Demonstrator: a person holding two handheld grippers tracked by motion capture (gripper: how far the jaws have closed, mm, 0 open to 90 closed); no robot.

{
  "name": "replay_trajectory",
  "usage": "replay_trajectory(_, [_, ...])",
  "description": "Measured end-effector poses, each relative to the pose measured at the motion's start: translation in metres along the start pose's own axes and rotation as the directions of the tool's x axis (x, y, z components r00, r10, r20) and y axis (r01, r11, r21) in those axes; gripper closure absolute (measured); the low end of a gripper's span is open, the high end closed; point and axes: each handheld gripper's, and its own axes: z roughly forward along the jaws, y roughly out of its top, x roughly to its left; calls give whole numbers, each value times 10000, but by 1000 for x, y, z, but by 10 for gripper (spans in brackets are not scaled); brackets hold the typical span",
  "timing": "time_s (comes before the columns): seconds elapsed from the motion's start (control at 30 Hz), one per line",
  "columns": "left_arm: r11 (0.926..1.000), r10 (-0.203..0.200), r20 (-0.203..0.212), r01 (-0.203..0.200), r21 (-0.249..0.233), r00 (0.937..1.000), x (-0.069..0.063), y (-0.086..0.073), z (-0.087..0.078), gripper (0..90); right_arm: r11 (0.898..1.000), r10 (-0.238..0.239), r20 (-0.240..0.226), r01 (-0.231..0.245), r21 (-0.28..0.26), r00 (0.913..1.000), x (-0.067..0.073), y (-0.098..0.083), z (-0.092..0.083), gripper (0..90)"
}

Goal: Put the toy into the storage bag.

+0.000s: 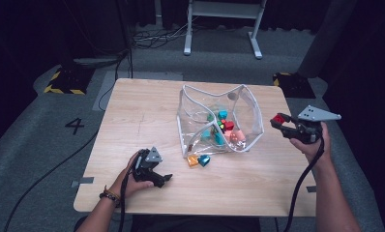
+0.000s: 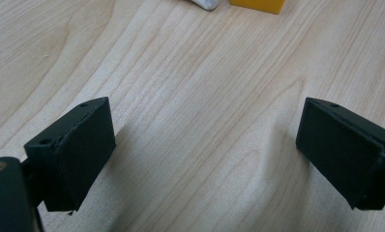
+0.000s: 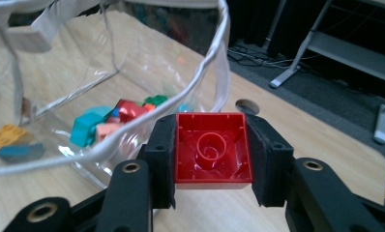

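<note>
I have the right gripper (image 1: 279, 122) clamped on a red brick (image 3: 213, 147) beside the clear bag (image 1: 251, 104); several bricks are inside; an orange brick (image 1: 193, 161) and a blue brick (image 1: 204, 160) remain outside; left gripper (image 1: 167, 178) is spread, empty

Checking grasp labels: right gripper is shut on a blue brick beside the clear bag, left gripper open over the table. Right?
Not quite: the brick in the right gripper is red, not blue, as the right gripper view shows. The rest holds: it is clamped beside the clear bag, and the left gripper stands open over the table.
</note>
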Motion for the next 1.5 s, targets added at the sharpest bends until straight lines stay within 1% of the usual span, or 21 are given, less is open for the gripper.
replay_trajectory(0.2, [10000,-28,51,28,-5,10000,0,0,0,70,9998,-125,173,127,-165,9998,-4,25,7,593])
replay_trajectory(0.23, [10000,-28,51,28,-5,10000,0,0,0,70,9998,-125,173,127,-165,9998,-4,25,7,593])
replay_trajectory(0.27, [10000,-27,48,27,-4,10000,0,0,0,70,9994,-292,200,296,-189,9994,-4,36,10,593])
replay_trajectory(0.47, [10000,-27,52,27,1,10000,0,0,0,70,9992,-255,-223,247,-324,9994,-1,57,17,593])
replay_trajectory(0.5, [10000,-27,52,27,1,10000,0,0,0,69,9988,-342,-225,333,-366,9992,1,60,19,593])
replay_trajectory(0.53, [10000,-53,45,53,-7,10000,0,0,0,68,9981,-392,-434,371,-490,9983,2,66,21,593])
replay_trajectory(0.57, [10000,-53,45,53,-7,10000,0,0,0,68,9982,-374,-483,351,-482,9981,3,67,21,593])
replay_trajectory(0.6, [10000,-51,48,51,-13,10000,0,0,0,68,9980,-345,-765,303,-562,9965,5,71,23,593])
replay_trajectory(0.67, [10000,-27,39,27,8,10000,0,0,0,68,9979,-412,-1023,358,-542,9939,8,77,26,593])
replay_trajectory(0.73, [10000,-31,50,31,5,10000,0,0,0,68,9967,-726,-1036,685,-426,9920,13,83,31,593])
replay_trajectory(0.8, [10000,-30,50,30,3,10000,0,0,0,68,9966,-736,-1237,685,-453,9896,18,88,34,593])
replay_trajectory(0.97, [10000,-34,52,34,4,10000,0,0,0,67,9957,-865,-1467,805,-468,9854,27,94,42,593])
replay_trajectory(1.17, [10000,-51,50,51,-10,10000,0,0,0,67,9925,-1206,-1886,1226,-13,9746,38,99,62,593])
replay_trajectory(1.23, [10000,-52,49,52,-10,10000,0,0,0,68,9900,-1336,-2064,1400,164,9693,42,99,71,593])
replay_trajectory(1.3, [10000,-53,47,53,-15,10000,0,0,0,68,9843,-1629,-2249,1738,292,9607,44,98,81,593])
replay_trajectory(1.33, [10000,-53,47,53,-15,10000,0,0,0,67,9843,-1629,-2249,1738,292,9607,44,98,81,593])
replay_trajectory(1.37, [10000,-54,47,54,-14,10000,0,0,0,67,9813,-1739,-2312,1880,404,9573,44,97,87,593])
replay_trajectory(1.4, [10000,-40,33,40,-27,10000,0,0,1,68,9718,-1910,-2381,2176,905,9523,46,95,100,593])
replay_trajectory(1.43, [10000,-47,42,47,-12,10000,0,0,0,68,9684,-1947,-2432,2256,1065,9503,46,94,104,593])
replay_trajectory(1.47, [10000,-20,44,20,9,10000,0,0,0,68,9610,-2021,-2459,2403,1368,9480,46,93,110,593])
replay_trajectory(1.5, [10000,13,16,-13,1,10000,0,0,0,68,9564,-2059,-2420,2474,1555,9482,47,92,113,593])
